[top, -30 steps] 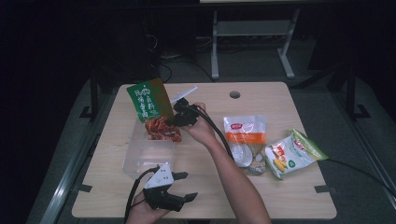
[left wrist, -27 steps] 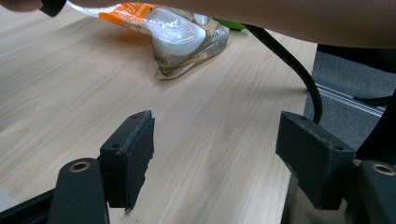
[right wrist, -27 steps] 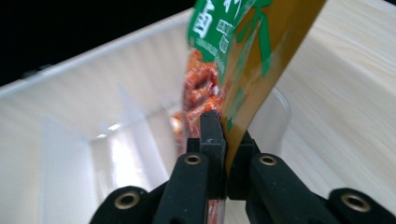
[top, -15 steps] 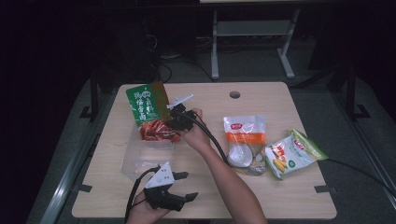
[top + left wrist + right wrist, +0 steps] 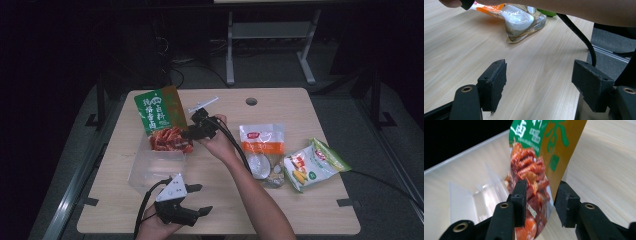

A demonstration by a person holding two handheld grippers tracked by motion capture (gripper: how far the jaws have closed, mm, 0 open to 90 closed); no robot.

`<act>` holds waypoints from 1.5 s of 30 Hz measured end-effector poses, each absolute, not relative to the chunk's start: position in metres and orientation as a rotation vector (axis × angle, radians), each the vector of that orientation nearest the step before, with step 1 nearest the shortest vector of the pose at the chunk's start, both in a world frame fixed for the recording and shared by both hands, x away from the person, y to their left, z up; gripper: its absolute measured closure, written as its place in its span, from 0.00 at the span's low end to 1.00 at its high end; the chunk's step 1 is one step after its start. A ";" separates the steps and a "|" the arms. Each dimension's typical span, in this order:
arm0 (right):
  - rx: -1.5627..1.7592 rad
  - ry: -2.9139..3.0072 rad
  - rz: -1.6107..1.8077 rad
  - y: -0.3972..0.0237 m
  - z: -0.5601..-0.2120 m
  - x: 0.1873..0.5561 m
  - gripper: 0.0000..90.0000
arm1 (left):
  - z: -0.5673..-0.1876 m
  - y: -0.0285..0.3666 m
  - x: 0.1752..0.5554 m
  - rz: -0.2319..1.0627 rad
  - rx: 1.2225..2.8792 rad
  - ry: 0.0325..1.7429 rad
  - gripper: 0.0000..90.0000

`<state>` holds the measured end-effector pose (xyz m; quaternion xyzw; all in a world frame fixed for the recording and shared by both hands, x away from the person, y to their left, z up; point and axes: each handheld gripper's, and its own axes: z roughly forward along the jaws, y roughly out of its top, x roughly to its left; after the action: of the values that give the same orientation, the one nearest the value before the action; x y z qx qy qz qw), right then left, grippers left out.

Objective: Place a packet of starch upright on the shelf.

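Note:
A green and gold snack bag (image 5: 160, 112) printed with red meat strips stands tilted, its lower end in a clear plastic box (image 5: 155, 167) left of the table's middle. My right gripper (image 5: 187, 134) reaches in from the right at the bag's lower end. Its jaws have just been opening. In the right gripper view the bag (image 5: 536, 157) hangs between the parted jaws of the right gripper (image 5: 541, 200), and the pads stand off it, above the box (image 5: 469, 197). My left gripper (image 5: 201, 198) rests near the front edge, and in its own view it (image 5: 544, 82) is open and empty.
An orange and white pouch (image 5: 261, 142) lies right of centre, also seen in the left gripper view (image 5: 521, 20). A green corn snack bag (image 5: 312, 165) lies beside it. The right forearm and its cable cross the wooden table (image 5: 300, 210) diagonally. A round hole (image 5: 251, 101) sits near the far edge.
The right gripper has shifted slightly left along the bag's lower end. The bag stays tilted over the box. The left gripper has not moved.

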<state>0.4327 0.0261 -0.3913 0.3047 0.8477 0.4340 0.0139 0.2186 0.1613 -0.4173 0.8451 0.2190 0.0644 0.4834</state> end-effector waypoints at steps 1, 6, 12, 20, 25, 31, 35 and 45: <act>0.954 2.649 1.345 0.026 -0.392 0.433 0.70 | -0.417 0.161 0.219 0.157 2.059 0.533 0.30; 0.968 2.676 1.317 0.026 -0.397 0.433 0.75 | -0.418 0.161 0.219 0.155 2.057 0.530 0.30; 0.984 2.700 1.300 0.023 -0.403 0.433 0.84 | -0.418 0.160 0.219 0.153 2.051 0.526 0.31; 1.000 2.704 1.317 0.018 -0.409 0.431 0.85 | -0.418 0.157 0.219 0.139 2.061 0.506 0.31; 1.007 2.704 1.334 0.015 -0.406 0.428 0.78 | -0.418 0.157 0.219 0.144 2.063 0.503 0.31; 1.005 2.724 1.363 0.013 -0.404 0.429 0.79 | -0.418 0.158 0.220 0.144 2.065 0.505 0.33; 0.993 2.742 1.347 0.015 -0.405 0.430 0.78 | -0.418 0.158 0.221 0.142 2.069 0.509 0.35; 0.998 2.799 1.302 0.017 -0.403 0.430 0.97 | -0.414 0.174 0.231 0.183 2.053 0.566 0.49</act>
<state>0.4304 0.0172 -0.4031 0.3071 0.8616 0.4008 -0.0512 0.2305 0.1741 -0.4144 0.8420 0.2320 0.0752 0.4813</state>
